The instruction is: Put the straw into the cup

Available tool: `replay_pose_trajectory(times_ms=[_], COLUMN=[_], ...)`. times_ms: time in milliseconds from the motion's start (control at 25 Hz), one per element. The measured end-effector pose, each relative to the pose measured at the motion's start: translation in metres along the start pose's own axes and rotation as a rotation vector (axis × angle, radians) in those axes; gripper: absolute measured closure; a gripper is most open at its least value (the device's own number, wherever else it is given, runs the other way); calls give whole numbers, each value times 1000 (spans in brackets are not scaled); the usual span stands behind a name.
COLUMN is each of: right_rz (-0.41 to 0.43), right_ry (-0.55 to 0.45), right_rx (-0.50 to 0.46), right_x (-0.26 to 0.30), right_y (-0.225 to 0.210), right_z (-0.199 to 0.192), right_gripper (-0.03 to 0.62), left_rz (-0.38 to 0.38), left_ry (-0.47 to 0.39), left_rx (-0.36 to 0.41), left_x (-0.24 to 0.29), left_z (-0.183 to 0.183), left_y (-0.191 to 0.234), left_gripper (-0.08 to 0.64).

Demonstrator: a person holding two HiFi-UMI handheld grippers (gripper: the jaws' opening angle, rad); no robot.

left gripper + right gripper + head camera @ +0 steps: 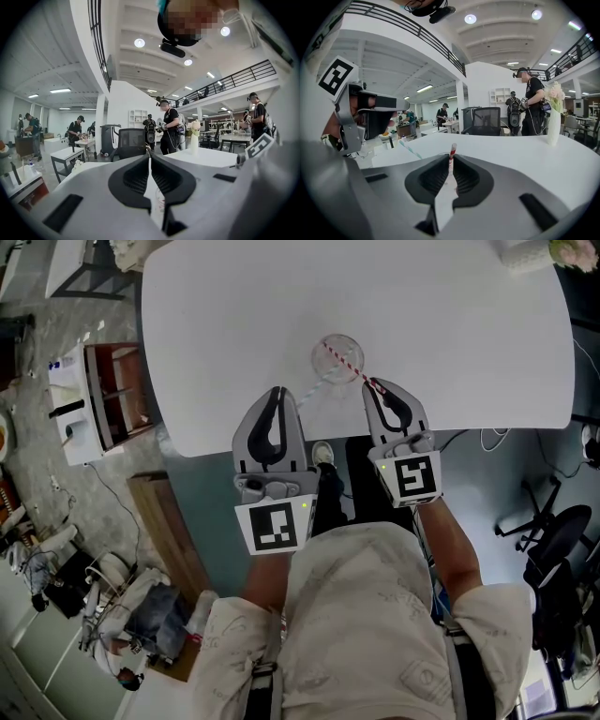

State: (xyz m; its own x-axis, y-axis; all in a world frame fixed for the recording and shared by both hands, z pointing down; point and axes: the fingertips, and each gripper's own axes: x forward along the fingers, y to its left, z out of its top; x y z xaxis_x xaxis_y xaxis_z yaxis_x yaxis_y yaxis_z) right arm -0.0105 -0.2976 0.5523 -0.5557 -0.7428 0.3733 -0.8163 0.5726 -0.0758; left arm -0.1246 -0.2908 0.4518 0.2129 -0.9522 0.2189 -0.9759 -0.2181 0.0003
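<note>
Seen from the head view, both forearms reach forward from the torso over the near edge of the white table (450, 334), side by side, with the marker cubes facing up and the jaws pointing toward 12 o'clock. The right gripper (374, 386) is clenched on a red-and-white striped straw (345, 364). In the right gripper view the straw (452, 157) stands pinched between the two black pads, its striped end poking up past the tips. From that grip the straw slants toward 10 o'clock across the clear cup (323, 367), which stands on the table at 11 o'clock from the right gripper's tips and at 1 o'clock from the left gripper (279, 392). The straw's far end falls inside the cup's round outline, though I cannot tell whether it has dipped below the rim. The left gripper's jaws are drawn together at the tips in the left gripper view, and I can make out nothing held between them. A second, pale teal-striped straw (309, 395) lies slanted just beside the left gripper's tips at their 3 o'clock, running up toward the cup.
</note>
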Motion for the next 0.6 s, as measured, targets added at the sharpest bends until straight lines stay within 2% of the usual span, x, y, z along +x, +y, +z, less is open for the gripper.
replay_pose_trajectory(times_ms=[600], right_rz=[-30], right_ry=[52], right_rx=[4], right_x=[-5], right_y=[-3], right_z=[-18], right_gripper=[560], left_rz=[-27], left_ry=[11], left_rx=[2], left_x=[3], left_z=[-3], left_y=[-3], left_gripper=[545])
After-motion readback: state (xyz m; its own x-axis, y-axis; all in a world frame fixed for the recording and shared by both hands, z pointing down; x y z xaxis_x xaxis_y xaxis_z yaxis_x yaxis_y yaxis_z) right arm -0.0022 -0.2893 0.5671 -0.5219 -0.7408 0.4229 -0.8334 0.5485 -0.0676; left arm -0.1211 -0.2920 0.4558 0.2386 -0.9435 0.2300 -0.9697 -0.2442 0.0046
